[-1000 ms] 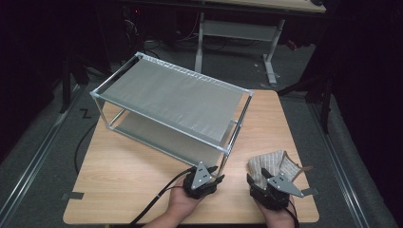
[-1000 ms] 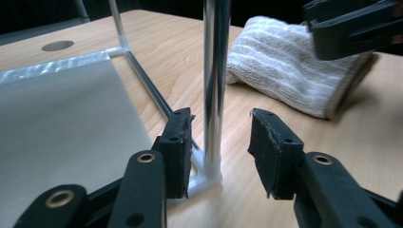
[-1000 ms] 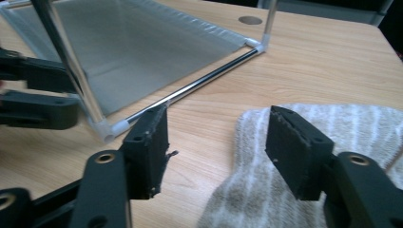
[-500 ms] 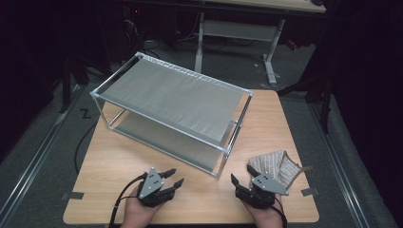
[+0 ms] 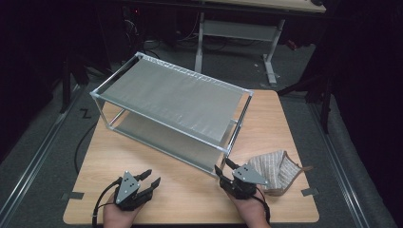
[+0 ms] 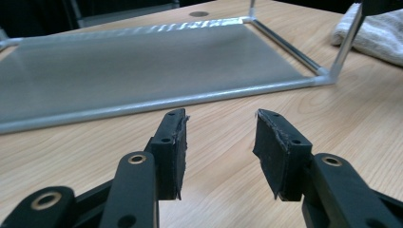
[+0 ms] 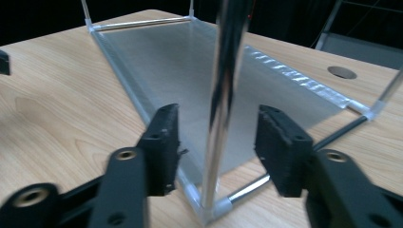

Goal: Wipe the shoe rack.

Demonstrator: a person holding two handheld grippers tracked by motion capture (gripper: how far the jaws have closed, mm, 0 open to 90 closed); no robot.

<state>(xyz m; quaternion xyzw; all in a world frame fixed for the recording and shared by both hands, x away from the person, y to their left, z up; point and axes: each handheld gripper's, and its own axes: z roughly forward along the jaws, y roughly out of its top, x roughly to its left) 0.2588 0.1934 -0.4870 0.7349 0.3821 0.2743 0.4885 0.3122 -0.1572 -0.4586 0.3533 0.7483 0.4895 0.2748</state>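
A two-shelf metal rack [image 5: 171, 95] with grey fabric shelves stands slantwise on the wooden table [image 5: 180, 194]. My right gripper [image 5: 222, 166] is at the rack's near right corner. In the right gripper view its jaws [image 7: 216, 123] stand on either side of the upright corner post [image 7: 223, 71]. They have just been closing, and a gap remains on each side. My left gripper [image 5: 152, 176] is low over the table near the front edge. It is open with nothing between its jaws [image 6: 218, 128], having opened slightly. It faces the lower shelf [image 6: 142, 71].
A beige striped cloth [image 5: 278, 168] lies crumpled just right of my right hand; it also appears as the cloth [image 6: 375, 33] behind the rack post. The table's front edge runs close under both hands. A grey desk frame [image 5: 237, 28] stands behind the table.
Both hands have slid left along the front of the table. The left one went further, away from the rack corner. The right one left the cloth and came up to the corner post.
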